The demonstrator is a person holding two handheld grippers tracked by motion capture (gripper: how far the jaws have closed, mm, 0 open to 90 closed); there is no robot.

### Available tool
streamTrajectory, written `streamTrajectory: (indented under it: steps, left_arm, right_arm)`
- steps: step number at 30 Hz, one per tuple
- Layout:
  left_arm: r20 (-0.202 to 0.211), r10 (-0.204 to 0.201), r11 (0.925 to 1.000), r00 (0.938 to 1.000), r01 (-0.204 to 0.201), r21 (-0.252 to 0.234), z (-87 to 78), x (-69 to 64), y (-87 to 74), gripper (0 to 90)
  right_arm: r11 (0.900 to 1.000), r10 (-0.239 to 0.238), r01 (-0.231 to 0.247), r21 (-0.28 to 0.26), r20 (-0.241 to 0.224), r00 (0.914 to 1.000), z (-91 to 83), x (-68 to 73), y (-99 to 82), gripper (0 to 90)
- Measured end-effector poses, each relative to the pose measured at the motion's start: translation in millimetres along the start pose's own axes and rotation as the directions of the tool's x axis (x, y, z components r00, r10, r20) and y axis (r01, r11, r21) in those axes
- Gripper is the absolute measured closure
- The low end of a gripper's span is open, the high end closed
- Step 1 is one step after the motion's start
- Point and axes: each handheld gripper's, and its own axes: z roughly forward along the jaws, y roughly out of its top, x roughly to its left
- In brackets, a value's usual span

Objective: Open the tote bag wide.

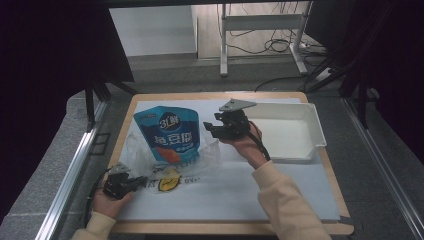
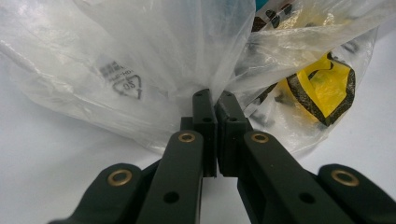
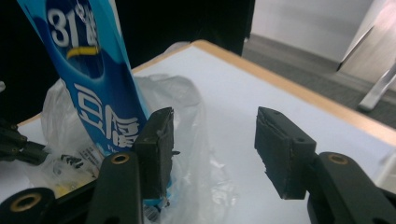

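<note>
A blue snack pouch stands upright inside a clear plastic bag on the white table mat. My left gripper lies low at the bag's near left corner, shut on a fold of the bag's film. A yellow and black print shows through the film. My right gripper hangs in the air just right of the pouch, jaws pointing left. It is open, with nothing between its pads. In the right gripper view the pouch rises just beyond the left jaw, apart from it.
A white plastic tray with nothing in it sits at the table's back right. The wooden table edge runs along the far side. White mat lies bare in front of the bag. A desk frame and cables stand on the floor behind.
</note>
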Motion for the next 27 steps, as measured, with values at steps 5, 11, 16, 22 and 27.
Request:
streamTrajectory:
  steps: [5,11,16,22,27]
  left_arm:
    - [-0.001,0.001,1.0000,1.0000,-0.001,0.001,-0.1,-0.1,-0.1,88.5]
    - [-0.002,-0.003,1.0000,1.0000,0.003,0.002,-0.1,-0.7,-0.1,88.4]
    - [-0.002,-0.001,1.0000,1.0000,0.001,0.003,-0.4,-0.8,-0.2,88.4]
    - [-0.003,-0.001,1.0000,1.0000,0.001,0.003,-0.5,-0.9,-0.3,88.4]
    - [-0.004,-0.002,1.0000,1.0000,0.002,0.002,-0.6,-1.1,-0.5,88.4]
  right_arm:
    - [0.9984,0.014,-0.014,0.055,-0.013,0.9998,17.0,3.1,-10.4,47.7]
    - [0.9940,0.037,-0.032,0.105,-0.048,0.9982,29.1,0.5,-25.5,61.0]
    - [0.9914,0.043,-0.036,0.126,-0.059,0.9973,33.8,0.5,-34.8,84.4]
    - [0.9897,0.051,-0.049,0.134,-0.009,0.9987,40.6,1.7,-52.8,87.4]
    - [0.9885,0.062,-0.067,0.136,0.045,0.9971,45.9,3.4,-65.3,87.6]
